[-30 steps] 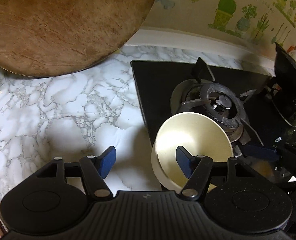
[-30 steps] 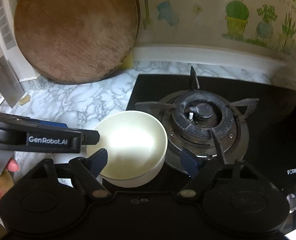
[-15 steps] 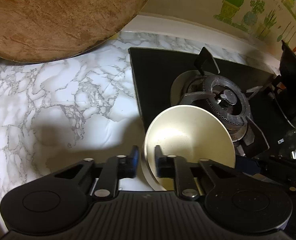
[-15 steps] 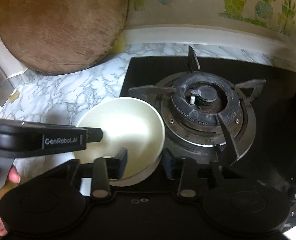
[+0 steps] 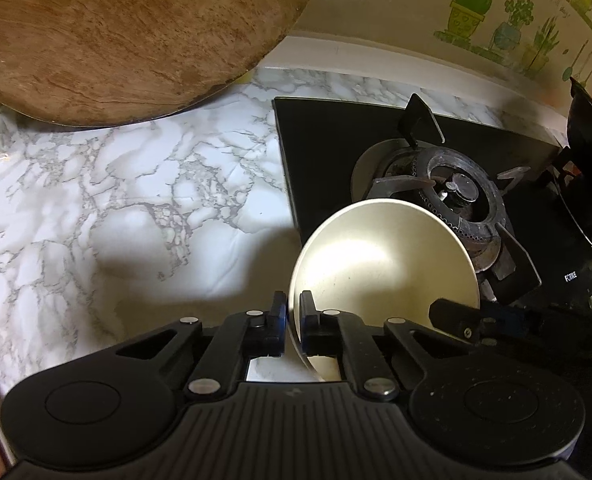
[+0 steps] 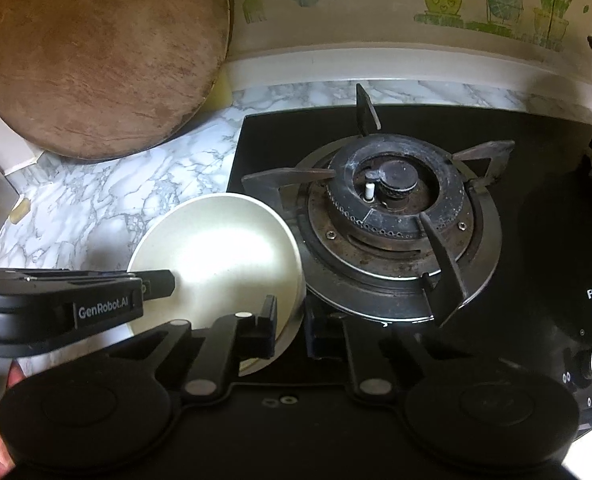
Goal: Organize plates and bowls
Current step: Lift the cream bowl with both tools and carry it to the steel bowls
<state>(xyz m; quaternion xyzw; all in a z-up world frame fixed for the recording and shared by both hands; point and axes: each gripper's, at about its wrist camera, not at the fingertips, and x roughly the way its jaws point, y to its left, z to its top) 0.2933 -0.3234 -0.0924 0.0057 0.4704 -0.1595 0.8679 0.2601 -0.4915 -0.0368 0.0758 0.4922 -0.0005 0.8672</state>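
A cream bowl (image 5: pixel 383 264) sits at the edge of the black stove top, next to the marble counter. It also shows in the right wrist view (image 6: pixel 216 248). My left gripper (image 5: pixel 292 322) is shut on the bowl's left rim, one finger inside and one outside. My right gripper (image 6: pixel 290 326) is shut on the bowl's right rim in the same way. The bowl is tilted between the two grippers.
A gas burner (image 6: pixel 391 208) with iron pan supports stands right of the bowl. A big round wooden board (image 6: pixel 96 56) leans on the wall at the back left. A black wok (image 5: pixel 591 168) sits at the far right. The marble counter (image 5: pixel 116 208) lies to the left.
Both grippers have closed from wide open onto opposite sides of the bowl's rim. The bowl has tipped slightly.
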